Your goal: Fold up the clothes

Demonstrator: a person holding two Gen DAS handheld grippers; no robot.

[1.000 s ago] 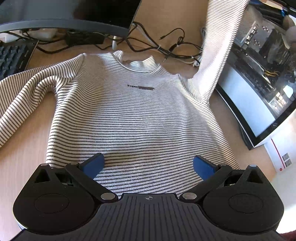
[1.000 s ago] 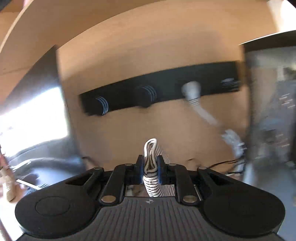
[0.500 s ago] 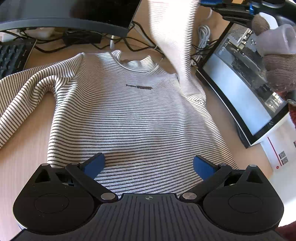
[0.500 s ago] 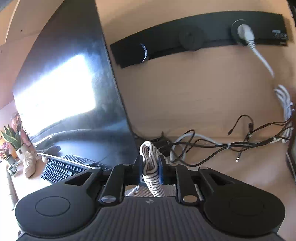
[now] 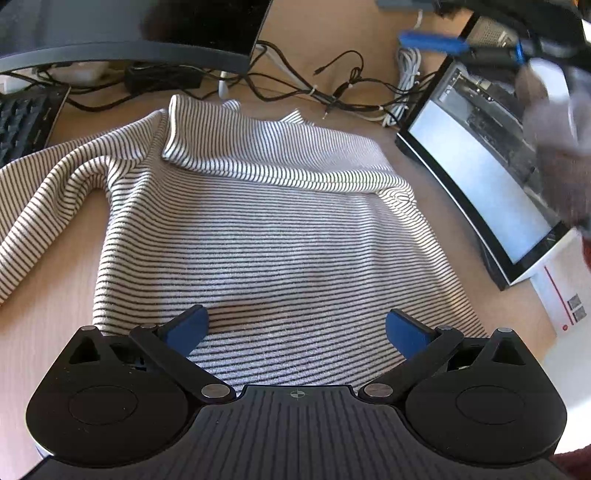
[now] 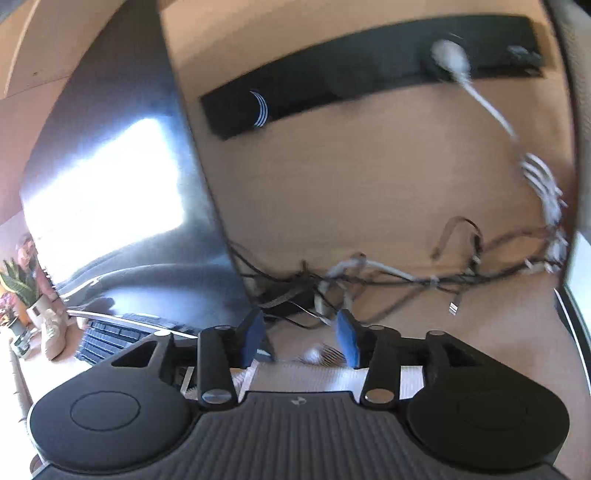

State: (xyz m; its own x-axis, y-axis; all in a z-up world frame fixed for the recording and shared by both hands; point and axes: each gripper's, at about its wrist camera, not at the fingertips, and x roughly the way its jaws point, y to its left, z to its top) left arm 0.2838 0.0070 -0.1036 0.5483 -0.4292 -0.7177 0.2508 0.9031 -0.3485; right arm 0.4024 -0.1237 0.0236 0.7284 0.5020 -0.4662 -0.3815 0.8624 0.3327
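Note:
A black-and-white striped sweater [image 5: 280, 236] lies flat on the wooden desk. One sleeve [image 5: 266, 158] is folded across its chest and covers the collar; the other sleeve [image 5: 48, 206] stretches out to the left. My left gripper [image 5: 295, 328] hovers open over the hem, with nothing between its blue pads. My right gripper [image 6: 301, 339] has its jaws opening, and nothing is between them. Striped cloth [image 6: 303, 376] shows just below it. In the left wrist view one of its blue fingers [image 5: 432, 42] is a blur at the top right.
A dark monitor [image 5: 129, 29] and a keyboard [image 5: 22, 122] stand at the back left. Tangled cables [image 5: 332, 92] lie behind the sweater. A leaning screen [image 5: 480, 177] and a white envelope [image 5: 565, 295] border the right side. A gloved hand [image 5: 554, 166] blurs above them.
The right gripper carried the raised sleeve leftward and down over the sweater, then opened and let it go. The sleeve now lies across the chest. The left gripper has not moved.

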